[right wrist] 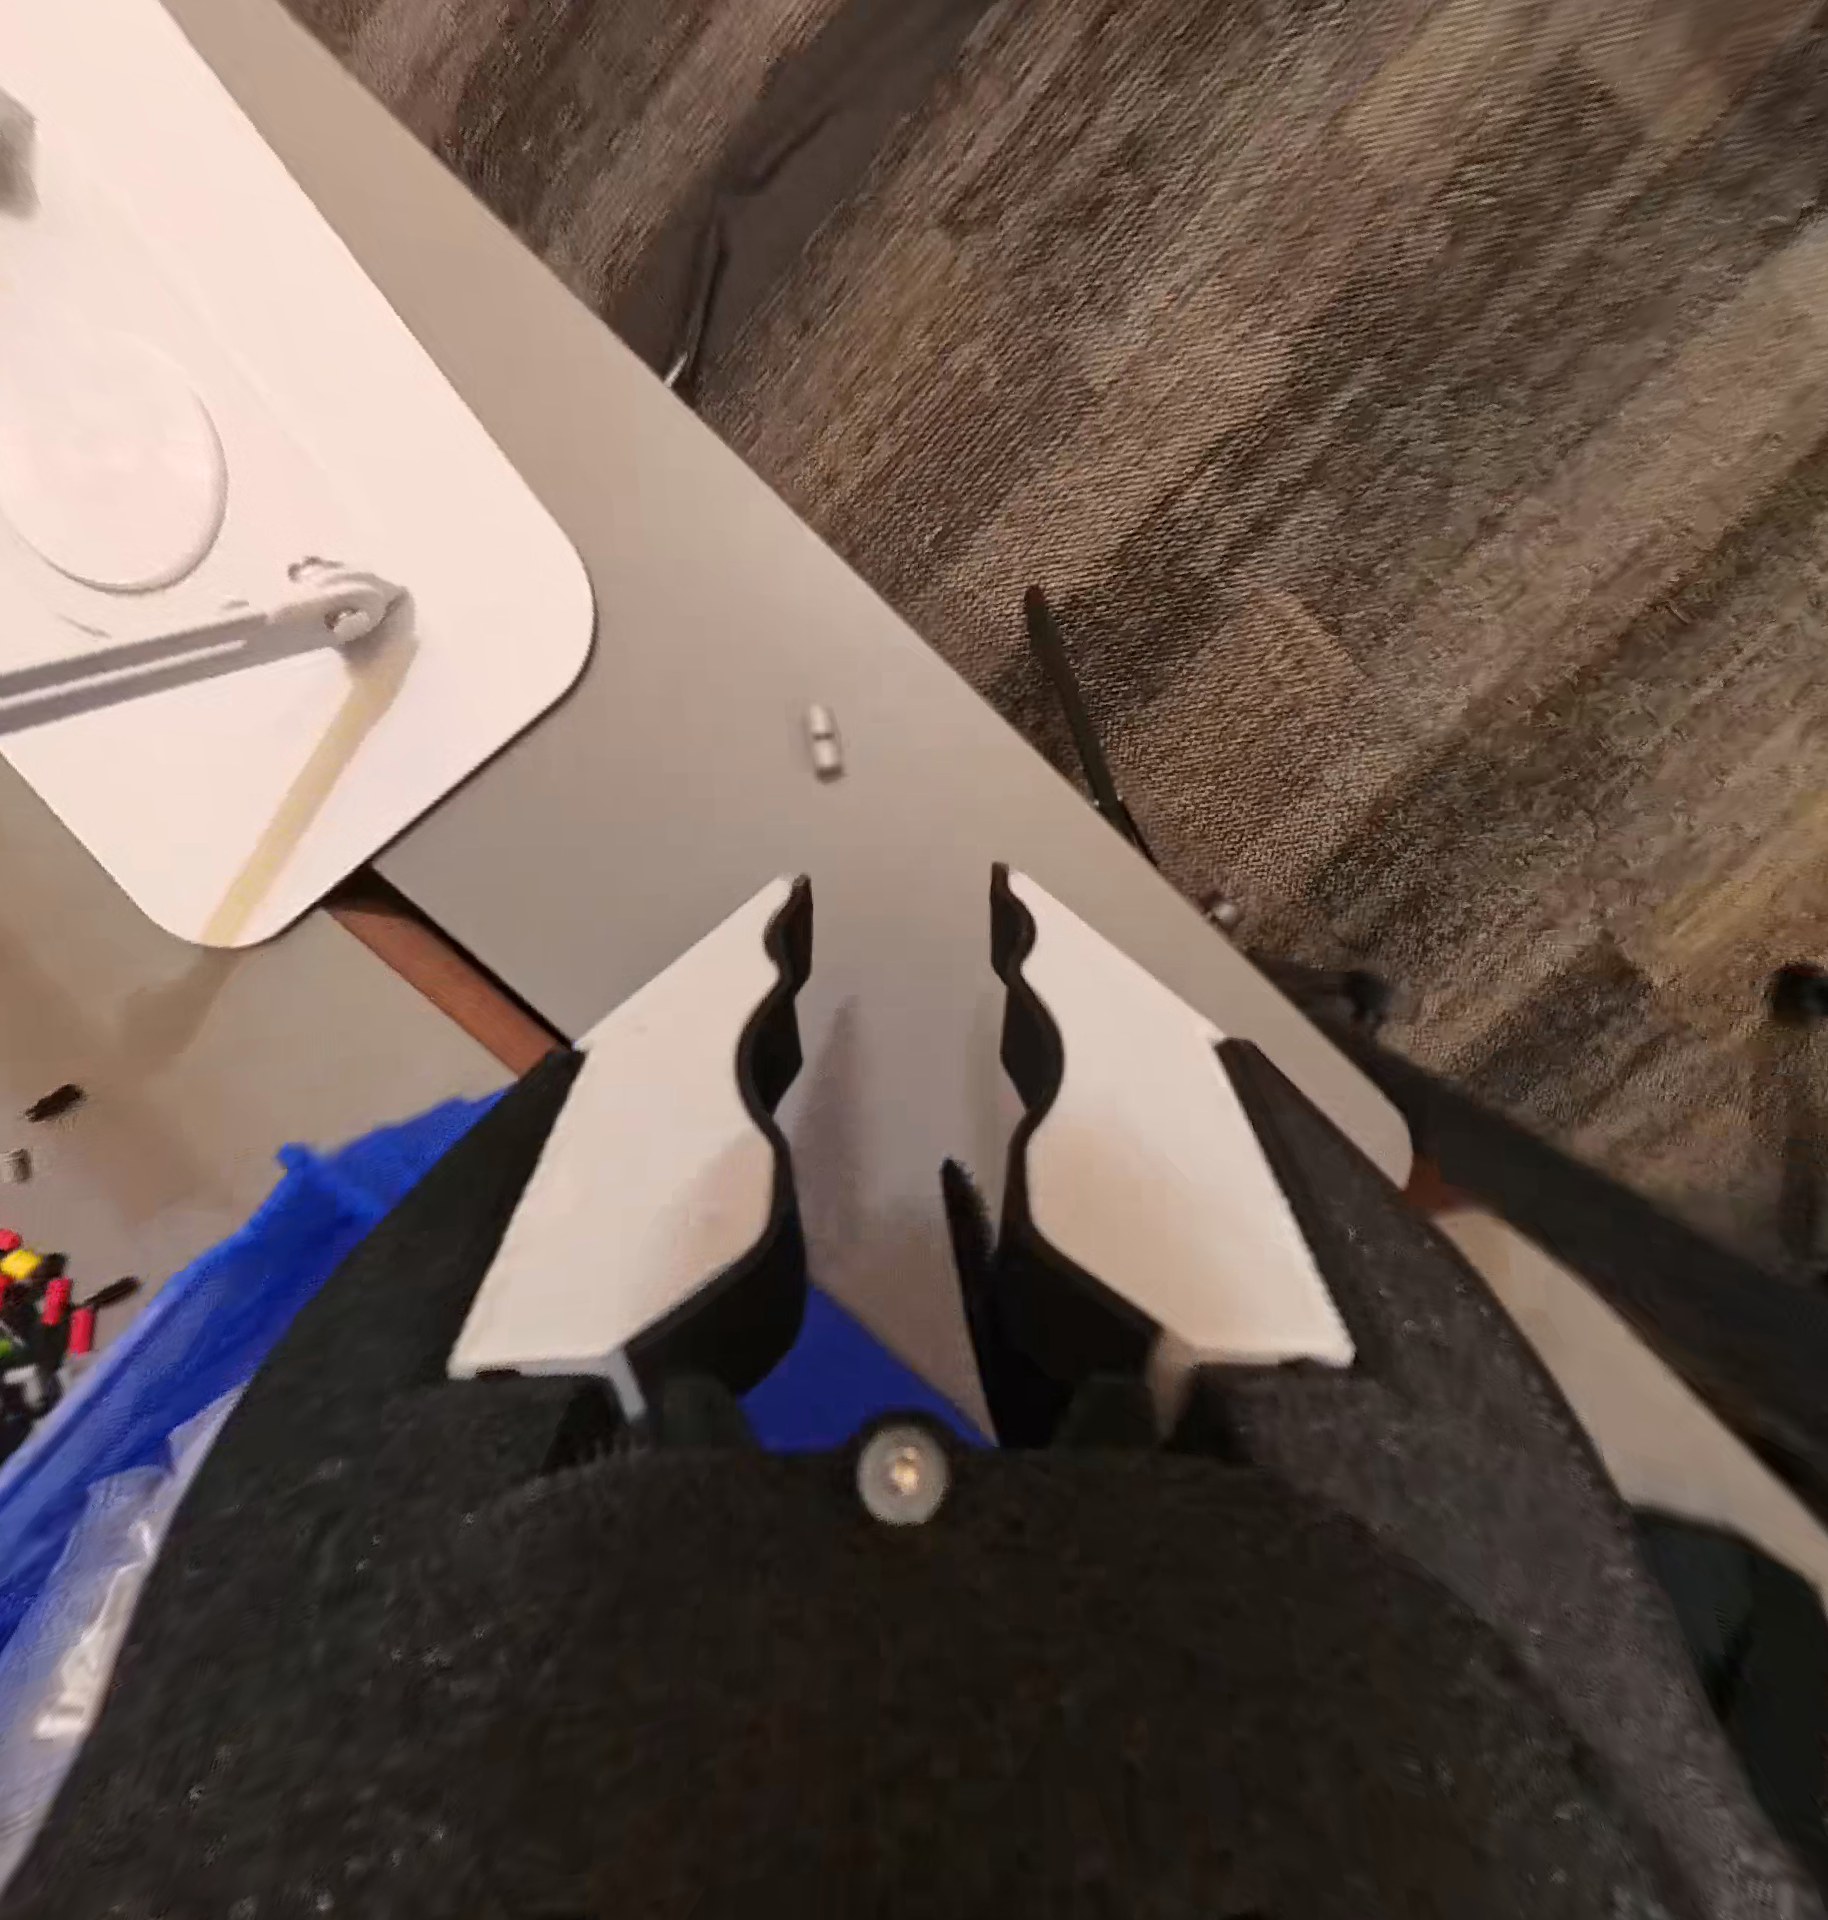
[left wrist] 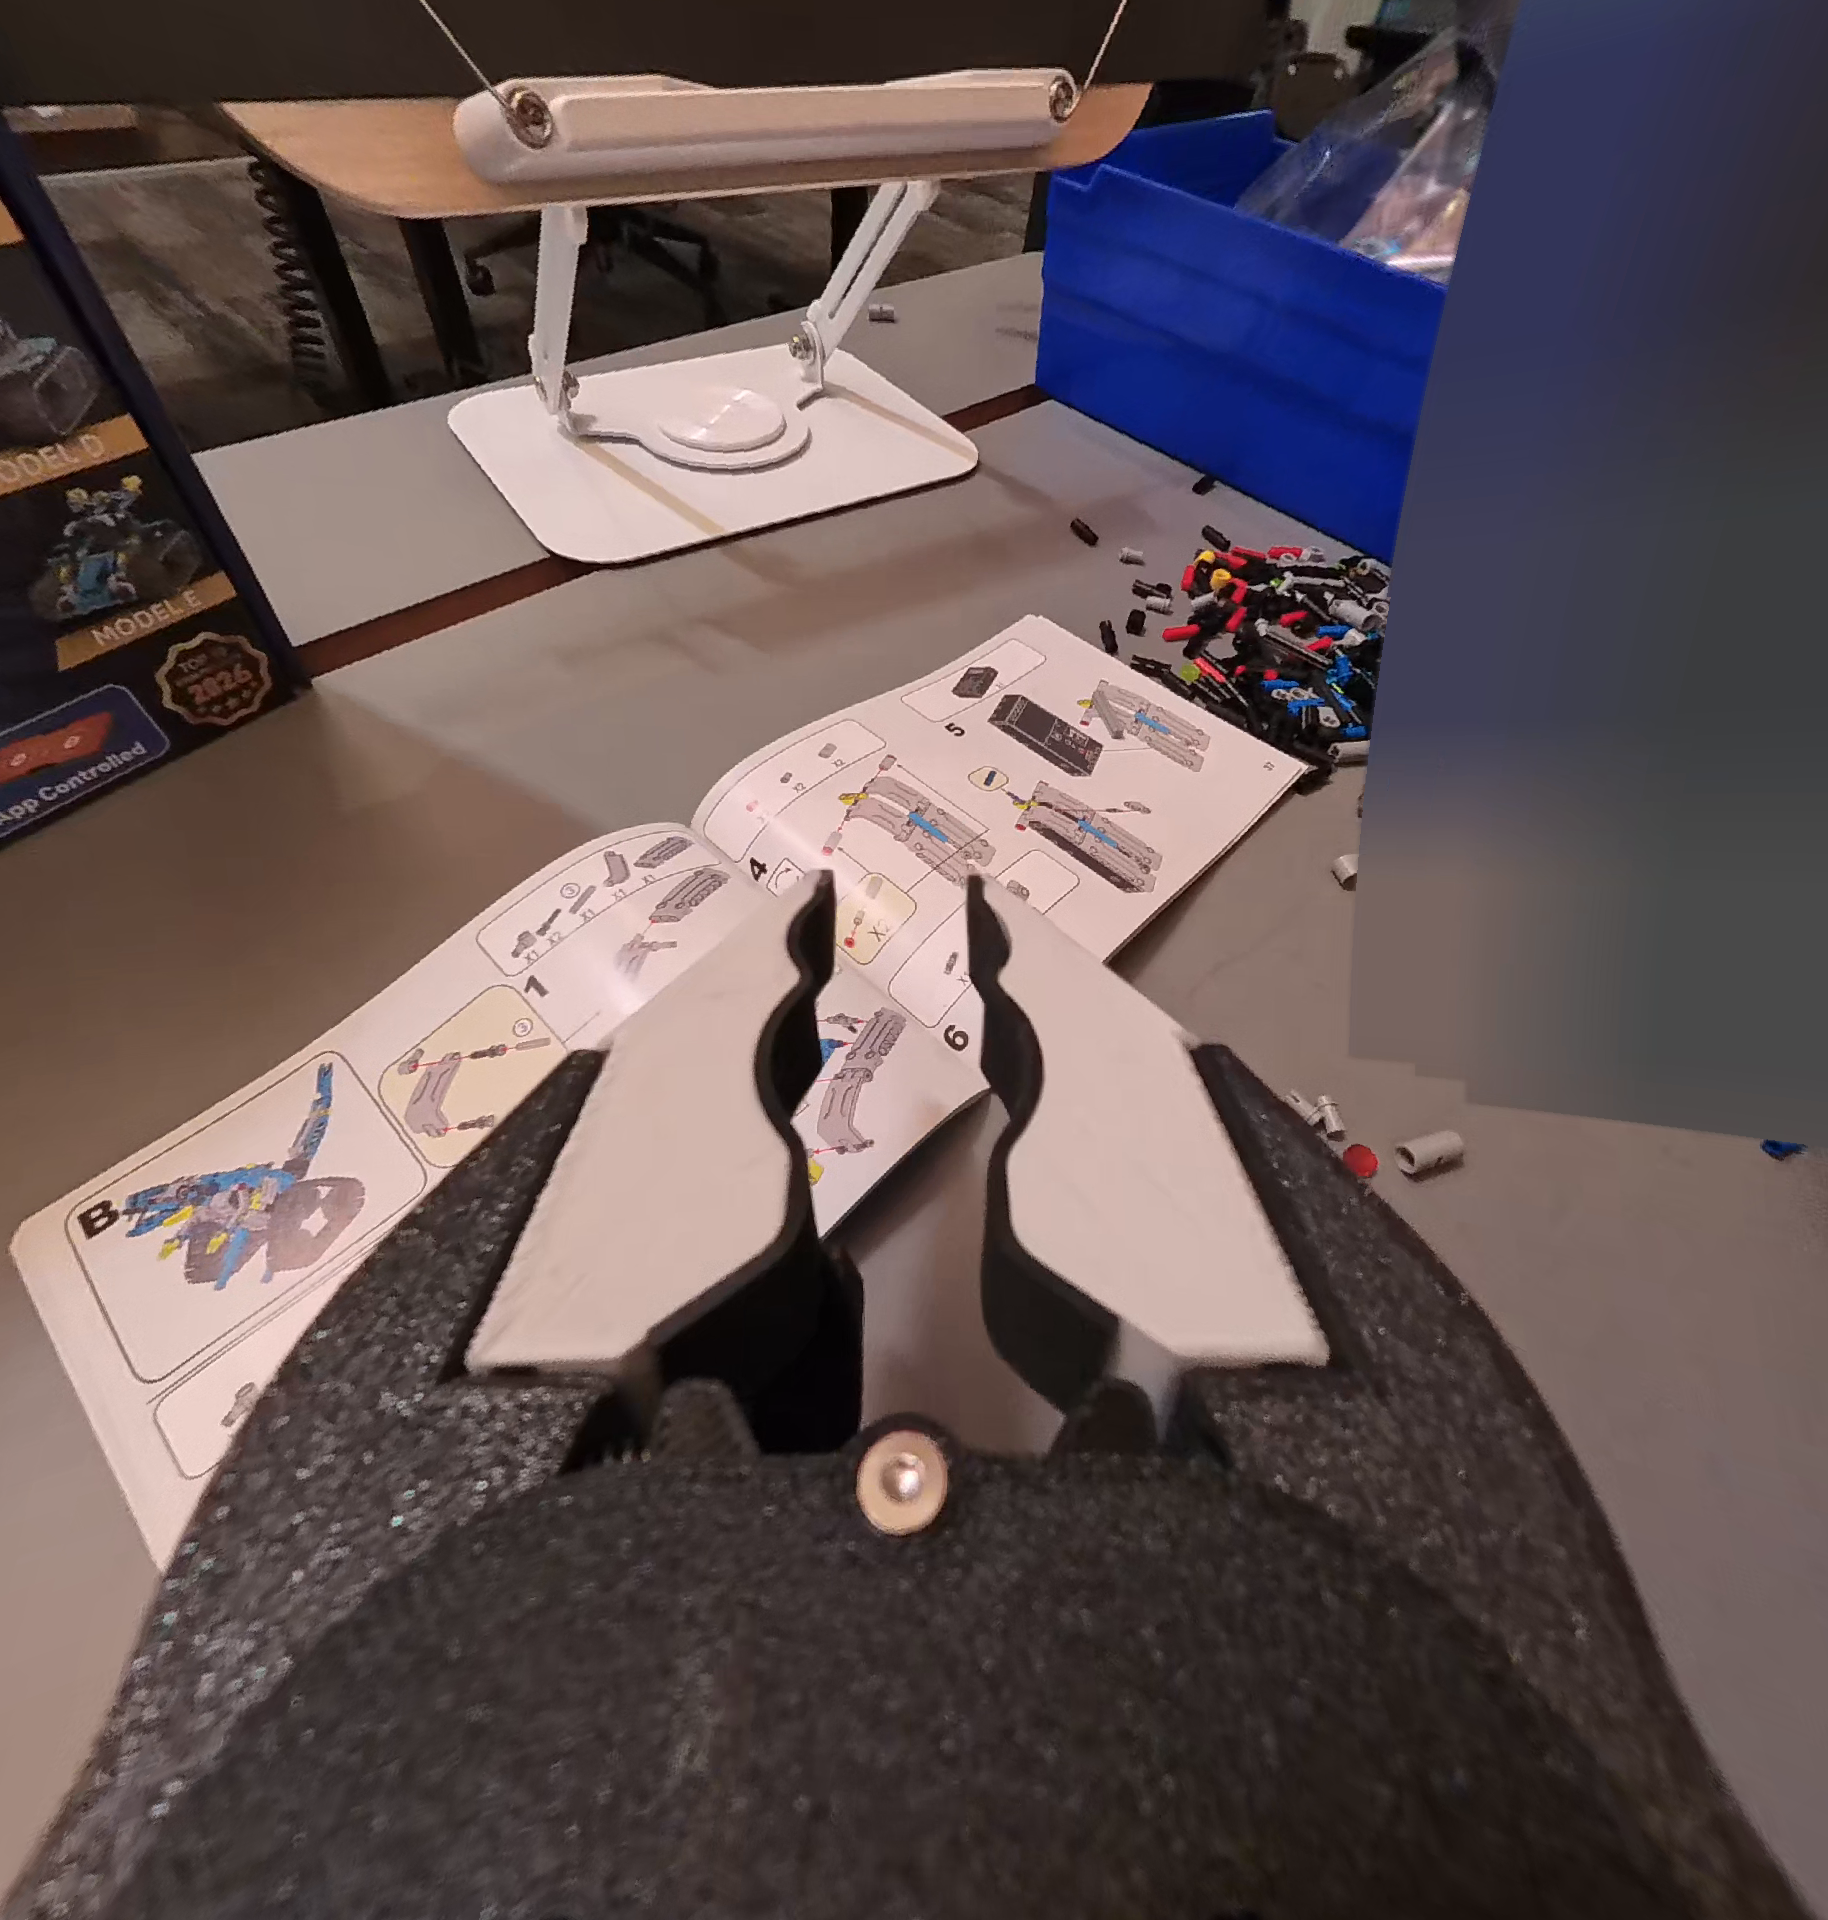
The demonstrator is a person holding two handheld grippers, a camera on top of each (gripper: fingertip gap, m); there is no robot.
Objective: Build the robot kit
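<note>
The left gripper [left wrist: 899, 894] is hovering over the open booklet [left wrist: 619, 997], which is lying flat on the grey counter [left wrist: 370, 748]. Its jaws are standing spread with nothing between them, and the booklet's right-hand page is showing through the gap. Taking the booklet as the landmark: a white stand [left wrist: 712, 457] is sitting behind it, a dark printed box [left wrist: 89, 582] is standing upright to its left, and a pile of small parts [left wrist: 1284, 644] (black, red, blue and grey pieces) is lying just past its right corner. A blue bin [left wrist: 1232, 312] with a clear bag in it is sitting behind that pile. A few loose grey pins [left wrist: 1429, 1153] are lying to the booklet's right, nearer the camera.

The right gripper [right wrist: 899, 883] is hanging over a bare stretch of counter [right wrist: 681, 675] near its far edge, jaws likewise spread and holding nothing. A single grey pin [right wrist: 824, 741] is lying just ahead of the tips. The stand's base [right wrist: 370, 520] is showing to the left, the bin [right wrist: 266, 1299] is partly under the gripper body, and carpet [right wrist: 1305, 364] is filling the view beyond the counter edge.
</note>
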